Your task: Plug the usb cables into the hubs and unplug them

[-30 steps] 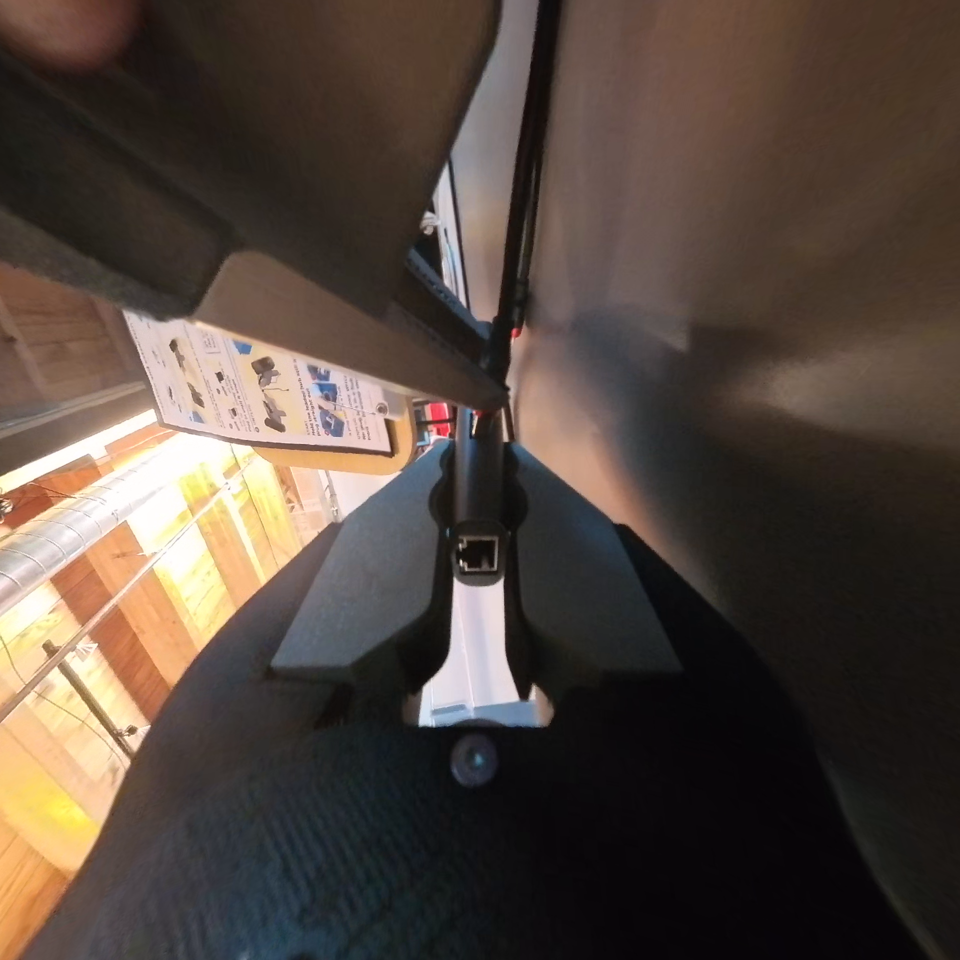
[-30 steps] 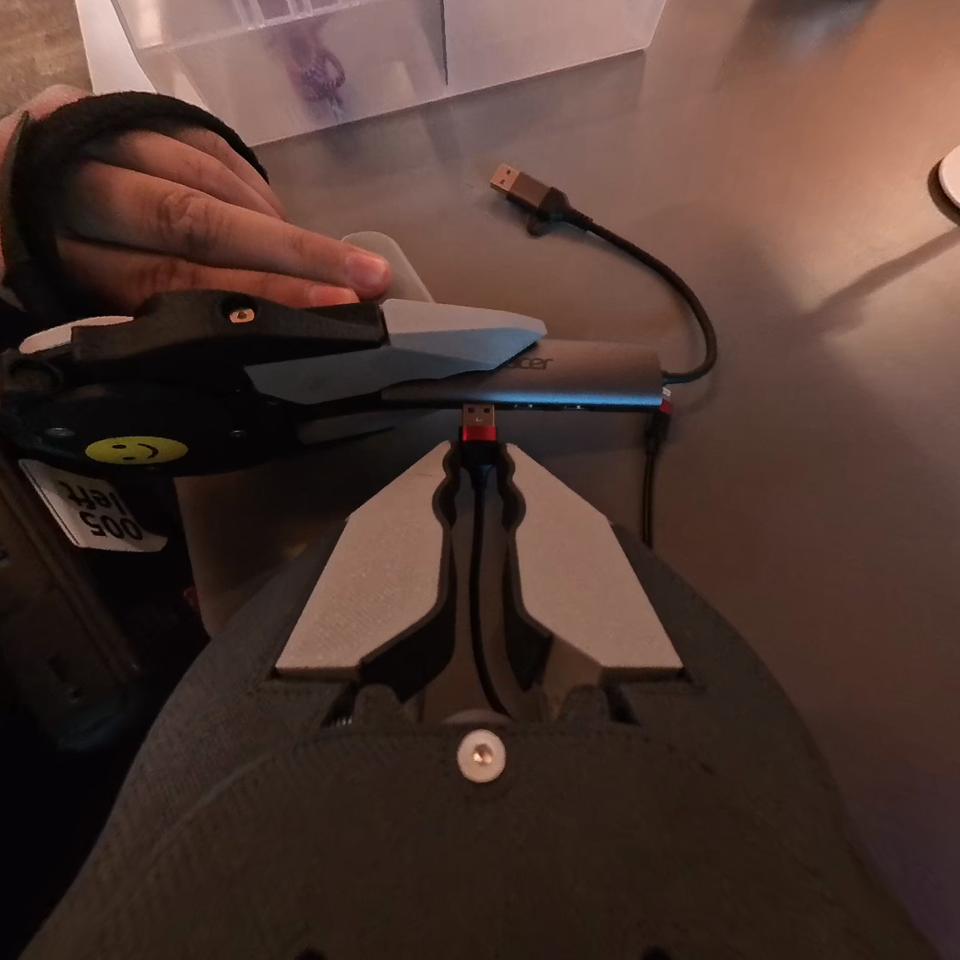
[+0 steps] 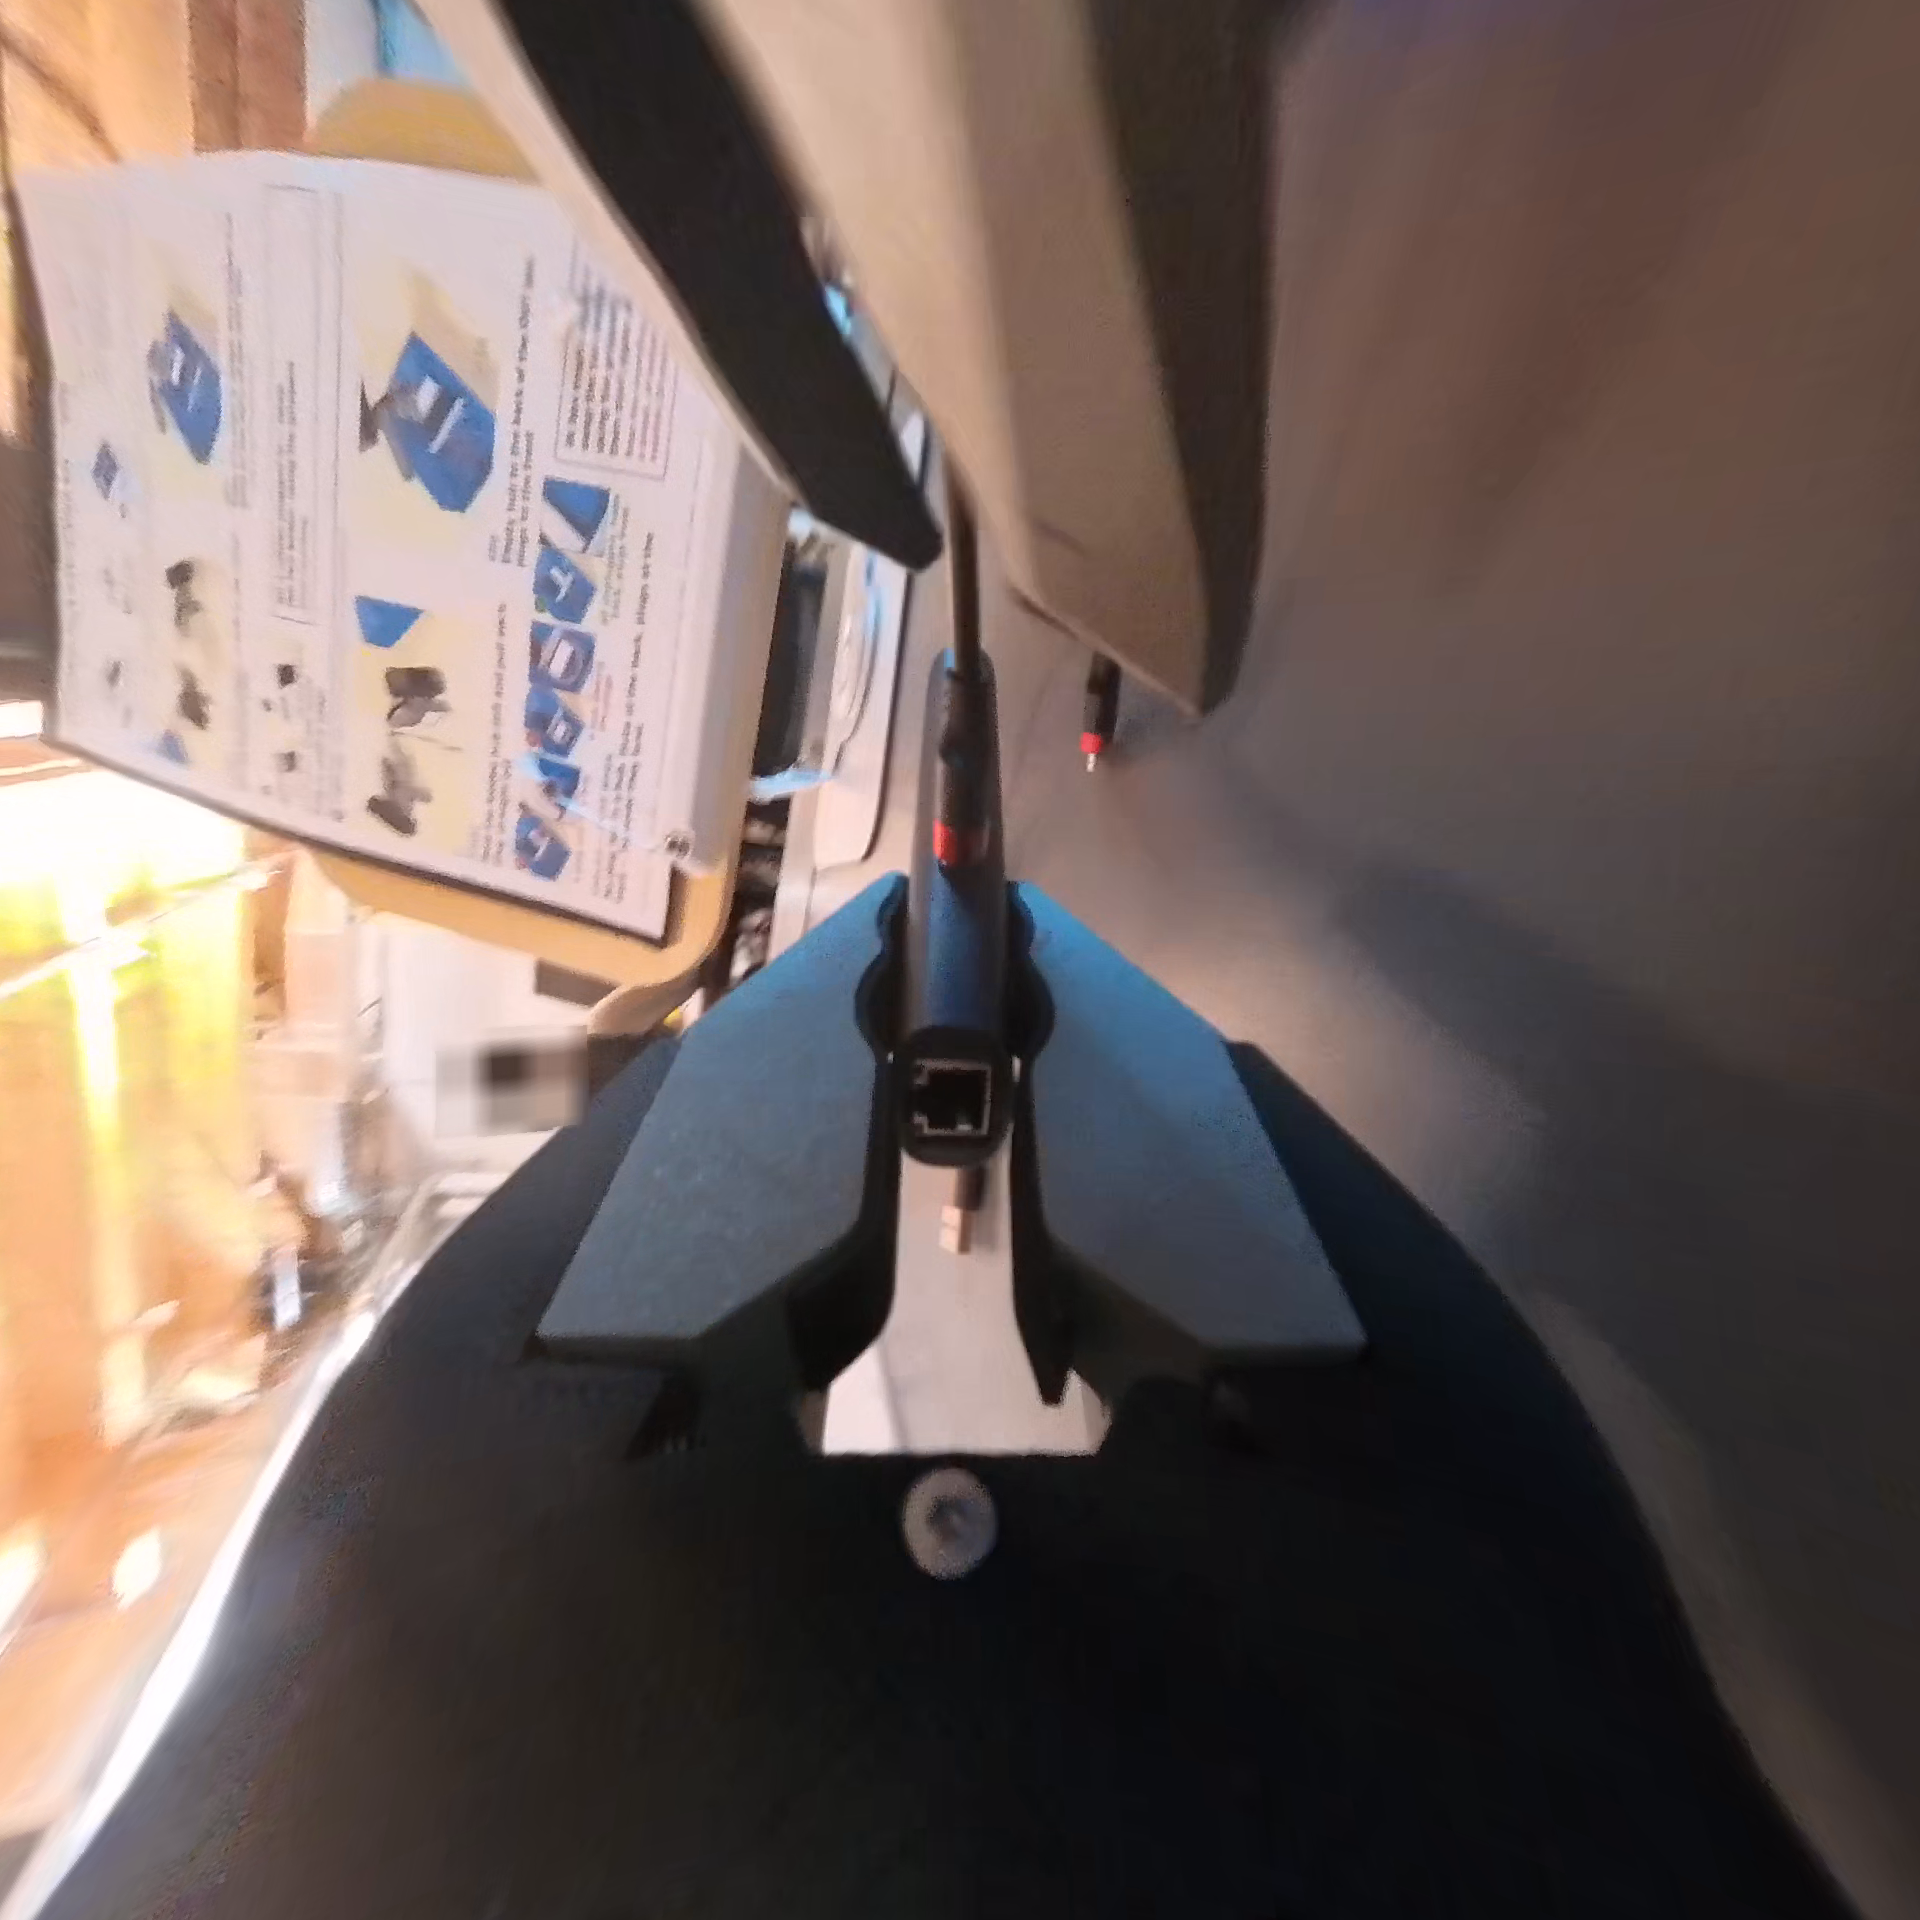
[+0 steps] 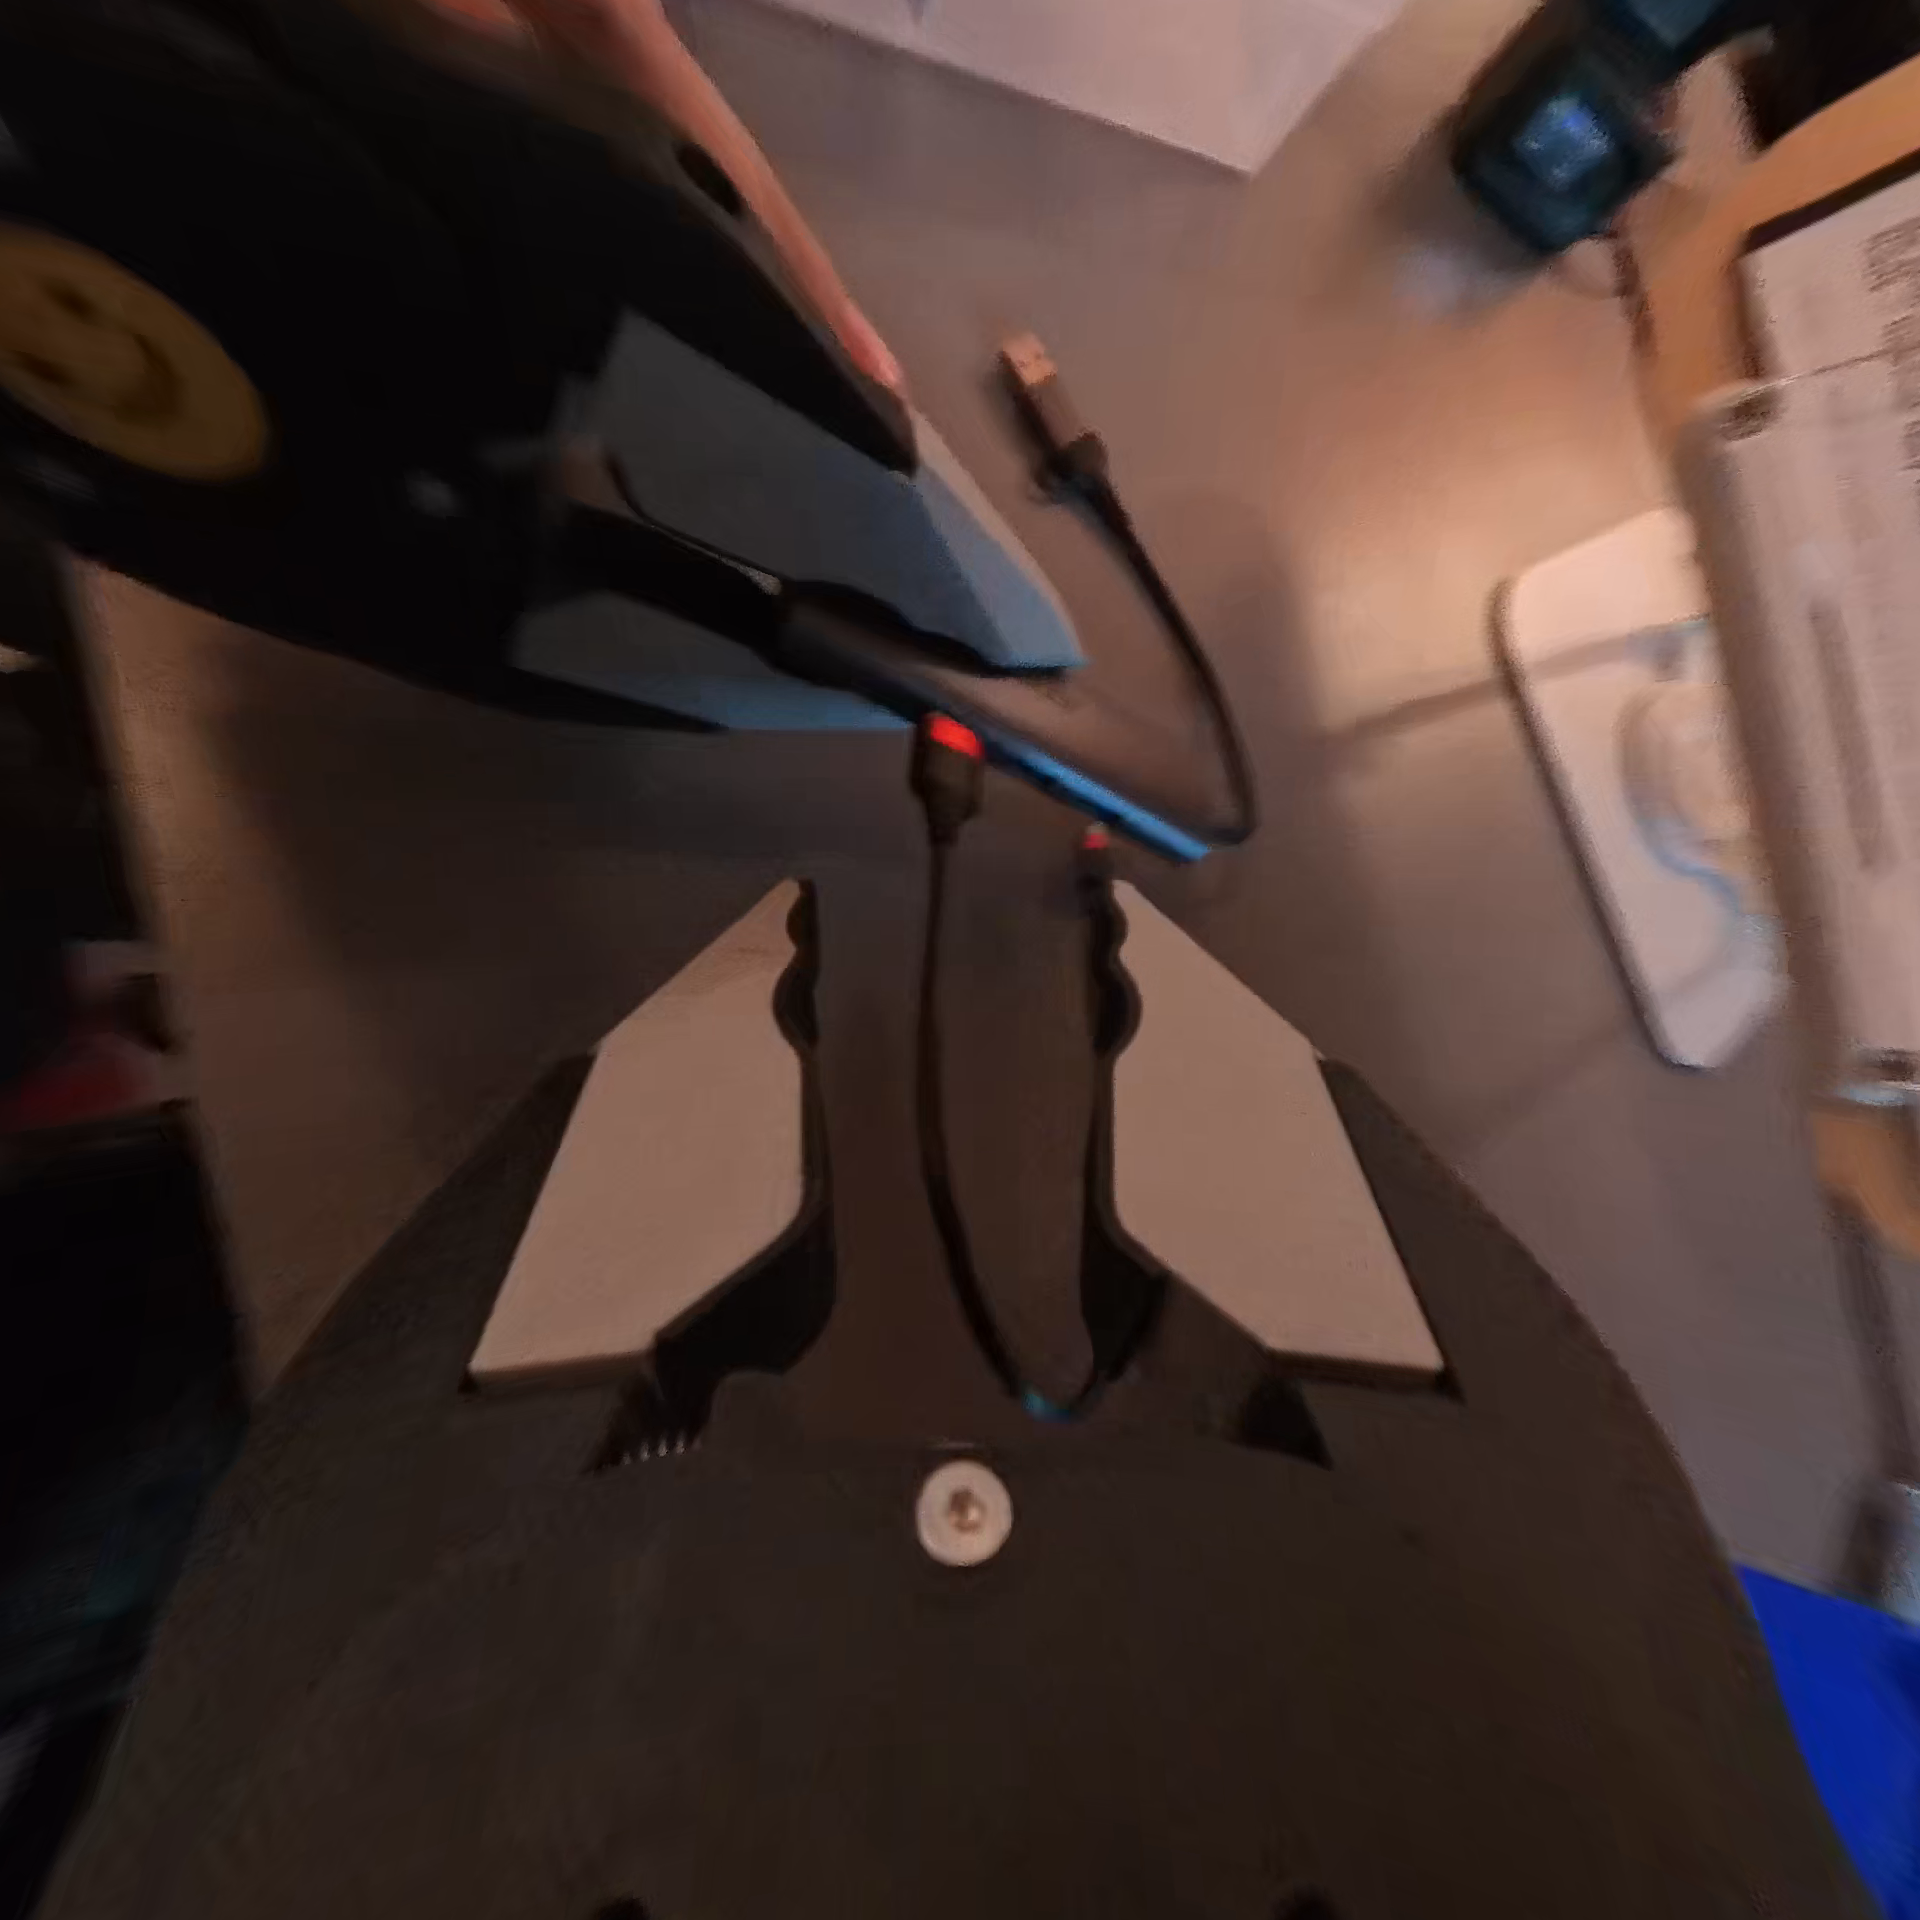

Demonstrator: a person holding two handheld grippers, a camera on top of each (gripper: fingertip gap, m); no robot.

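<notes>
Left wrist view is showing the left gripper [image 3: 954, 935] with its jaws clenching the grey hub [image 3: 951, 997] above the table [image 3: 1558, 727]. The right gripper [image 4: 956, 904] is hanging with jaws released, the red-tipped usb cable [image 4: 943, 769] sitting plugged into the hub's side between them.

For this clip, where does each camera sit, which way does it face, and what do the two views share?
Left wrist view: on the left gripper, looking along its fingers, which are shut on the hub; instruction sheet beyond, frame blurred.
Right wrist view: on the right gripper, facing the table; its fingers are open around the red-tipped cable; a hand rests on the left gripper.
Shared: the hub, the plugged red-collared plug, the instruction sheet.
</notes>
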